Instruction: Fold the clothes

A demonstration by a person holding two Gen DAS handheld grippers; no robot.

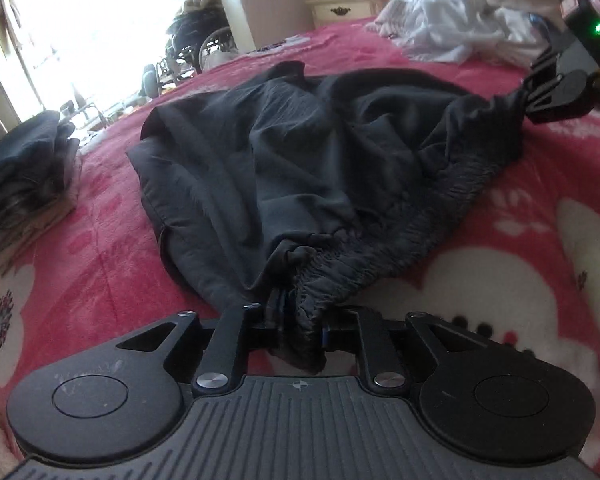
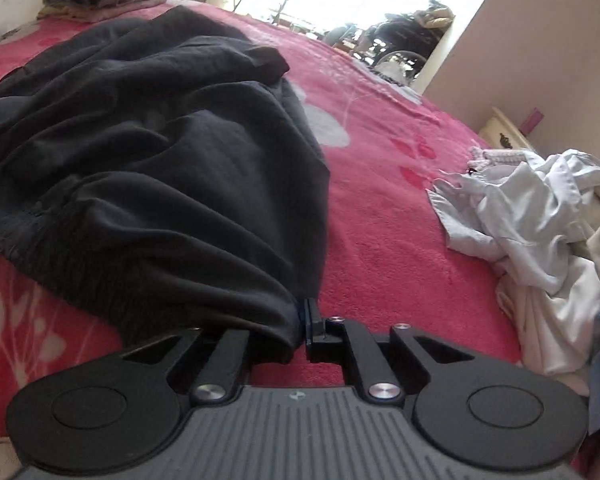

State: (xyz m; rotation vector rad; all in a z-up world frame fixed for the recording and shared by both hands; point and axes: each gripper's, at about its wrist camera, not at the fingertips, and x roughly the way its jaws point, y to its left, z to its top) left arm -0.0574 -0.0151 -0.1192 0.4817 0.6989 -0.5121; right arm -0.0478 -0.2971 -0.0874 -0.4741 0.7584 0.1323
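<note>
The dark grey elasticated-waist shorts (image 1: 300, 152) lie on the pink floral bed blanket (image 1: 100, 264), legs pointing far. The left tongs (image 1: 298, 320) and right tongs (image 2: 300, 328) each pinch one waistband end, so the waistband runs left to right between them, equally near both.

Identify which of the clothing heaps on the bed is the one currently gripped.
The black shorts, spread mid-bed: both grippers pinch their elastic waistband. The folded dark stack and the crumpled white pile lie untouched.

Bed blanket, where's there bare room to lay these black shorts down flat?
Bare pink blanket lies between the black shorts and the pale unfolded pile. A narrower strip separates the shorts from the folded stack. The pile side is crowded.
</note>
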